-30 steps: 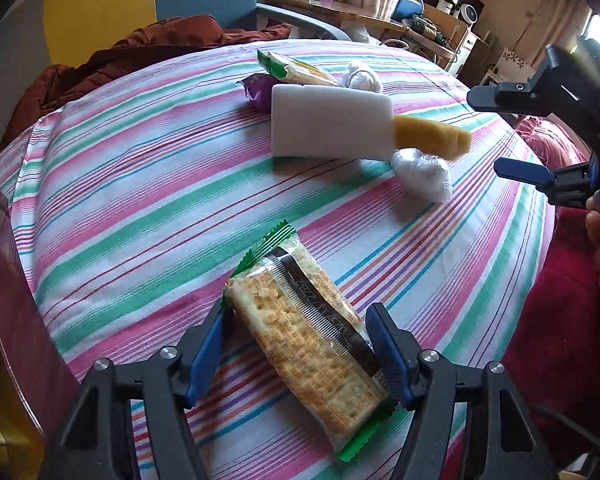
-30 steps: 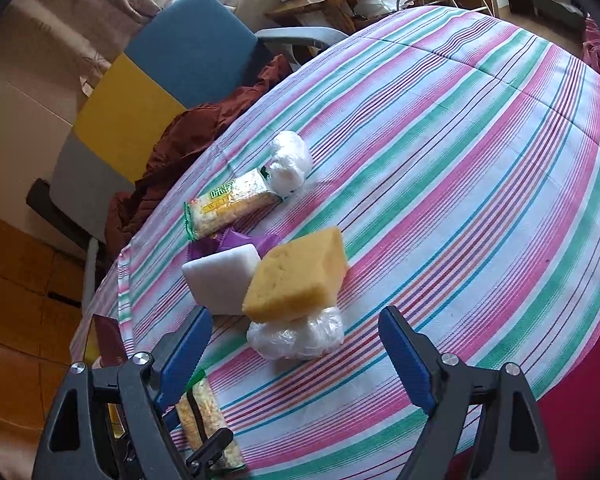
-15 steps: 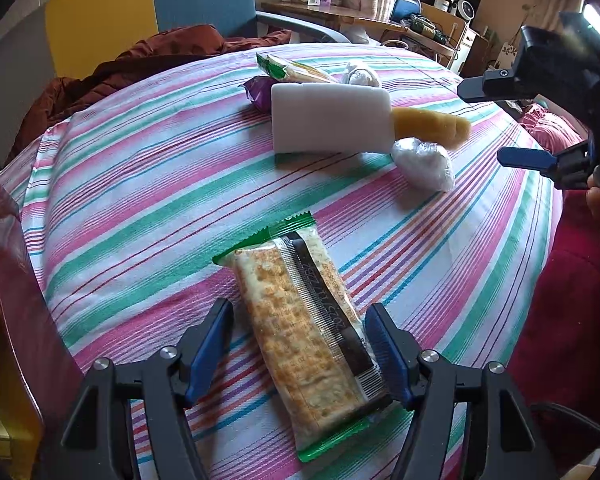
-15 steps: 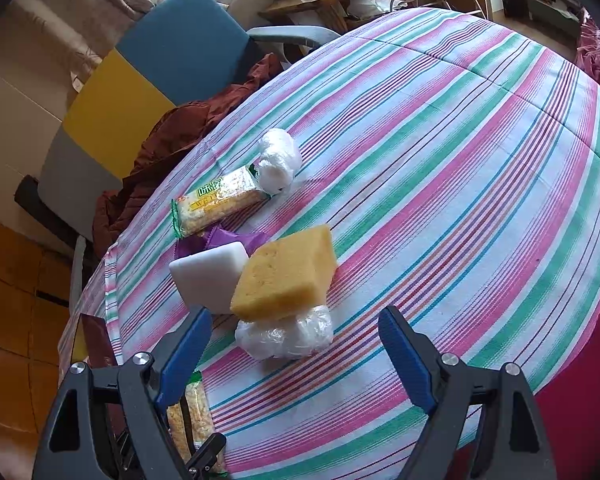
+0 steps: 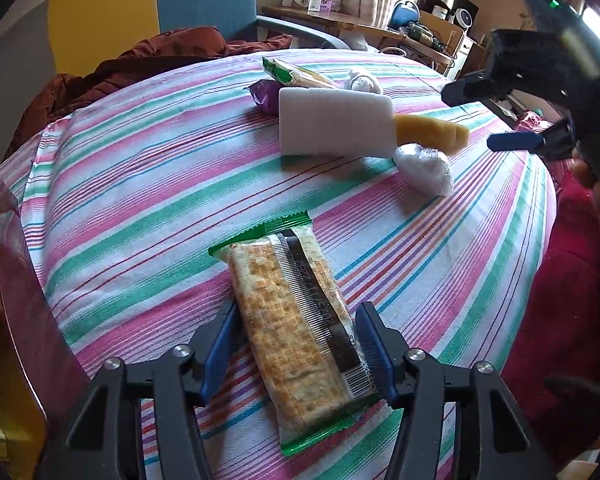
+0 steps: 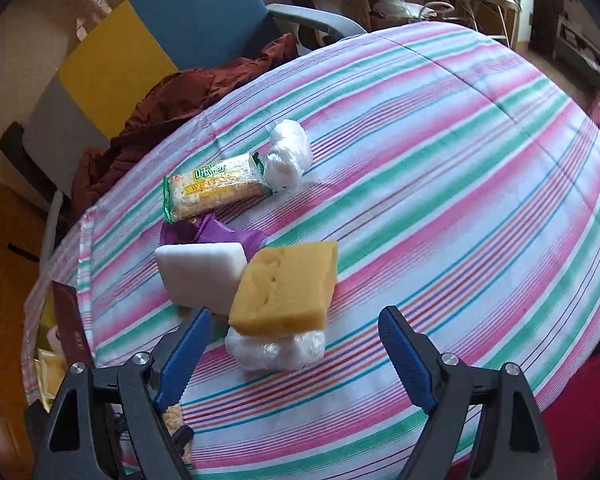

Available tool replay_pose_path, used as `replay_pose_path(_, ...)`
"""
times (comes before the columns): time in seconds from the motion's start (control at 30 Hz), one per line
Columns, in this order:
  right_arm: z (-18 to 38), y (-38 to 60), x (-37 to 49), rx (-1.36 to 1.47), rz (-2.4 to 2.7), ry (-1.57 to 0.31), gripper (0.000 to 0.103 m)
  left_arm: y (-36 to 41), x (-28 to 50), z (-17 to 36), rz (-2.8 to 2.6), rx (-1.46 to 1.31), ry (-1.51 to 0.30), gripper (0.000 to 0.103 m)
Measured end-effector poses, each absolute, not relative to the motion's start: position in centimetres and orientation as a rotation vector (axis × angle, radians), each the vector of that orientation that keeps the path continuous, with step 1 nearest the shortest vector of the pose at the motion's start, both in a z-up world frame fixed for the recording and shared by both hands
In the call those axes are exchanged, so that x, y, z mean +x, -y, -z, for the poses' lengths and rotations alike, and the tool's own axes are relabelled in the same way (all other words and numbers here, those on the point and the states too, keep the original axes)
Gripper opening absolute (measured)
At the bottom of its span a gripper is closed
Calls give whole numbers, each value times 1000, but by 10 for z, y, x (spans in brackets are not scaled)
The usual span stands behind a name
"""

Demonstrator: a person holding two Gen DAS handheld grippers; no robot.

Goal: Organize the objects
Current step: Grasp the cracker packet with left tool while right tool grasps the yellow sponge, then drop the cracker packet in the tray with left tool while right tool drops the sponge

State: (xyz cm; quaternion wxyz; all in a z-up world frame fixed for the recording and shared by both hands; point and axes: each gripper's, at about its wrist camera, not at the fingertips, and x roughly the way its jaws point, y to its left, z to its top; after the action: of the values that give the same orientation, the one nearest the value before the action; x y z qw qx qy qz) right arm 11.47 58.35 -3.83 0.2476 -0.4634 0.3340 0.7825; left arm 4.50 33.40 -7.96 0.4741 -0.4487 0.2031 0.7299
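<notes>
Striped cloth (image 5: pixel 148 168) covers the table; a blue-and-yellow chair (image 6: pixel 148 40) stands behind. Cracker packet (image 5: pixel 296 320) lies flat between the left gripper's (image 5: pixel 296 344) jaws, which are closing; the right pad touches the wrapper edge, the left pad looks just clear. Right gripper (image 6: pixel 296 354) spread wide, empty, above the yellow sponge (image 6: pixel 286 288), which rests on a plastic-wrapped bundle (image 6: pixel 276 350) beside the white block (image 6: pixel 200 272).

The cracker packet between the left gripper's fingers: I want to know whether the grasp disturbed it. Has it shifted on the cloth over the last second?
Yes. The cracker packet has swung about on the striped cloth: its far green end now points more toward the white block, and it lies straighter between the closing left gripper.
</notes>
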Motion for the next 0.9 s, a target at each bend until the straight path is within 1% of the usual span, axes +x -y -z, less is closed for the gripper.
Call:
replay_pose_path(0.07, 41, -585, 105, -1317, -2126, -862, 87, -334, 45, 80, -1785, -1097, -492, 59)
replay_pose_path(0.2, 56, -587, 87, -1392, -2105, -825, 87, -333, 44, 80, -1784, -1095, -469, 59)
replay_pose_path(0.27, 67, -587, 80, -1415, -2093, -781, 84, -333, 44, 80, -1784, -1091, -468, 59)
replay_pose_path(0.33, 81, -585, 75, -1467, -2085, -769, 56, -332, 43, 80, -1776, -1092, -454, 59)
replay_pose_path(0.4, 91, -582, 75, -1503, -2066, -752, 55, -330, 40, 80, -1762, -1100, -432, 58)
replay_pose_path(0.53, 79, -586, 81, -1413, -2114, -755, 55, -326, 34, 79, -1767, -1110, -389, 46)
replay_pose_path(0.6, 78, -592, 86, -1378, -2107, -799, 55, -322, 29, 79, -1763, -1133, -345, 44)
replay_pose_path(0.77, 65, -604, 100, -1246, -2136, -860, 55, -318, 32, 74, -1757, -1162, -322, 43)
replay_pose_path(0.9, 50, -605, 108, -1156, -2186, -871, 55, -308, 46, 60, -1766, -1133, -326, 43)
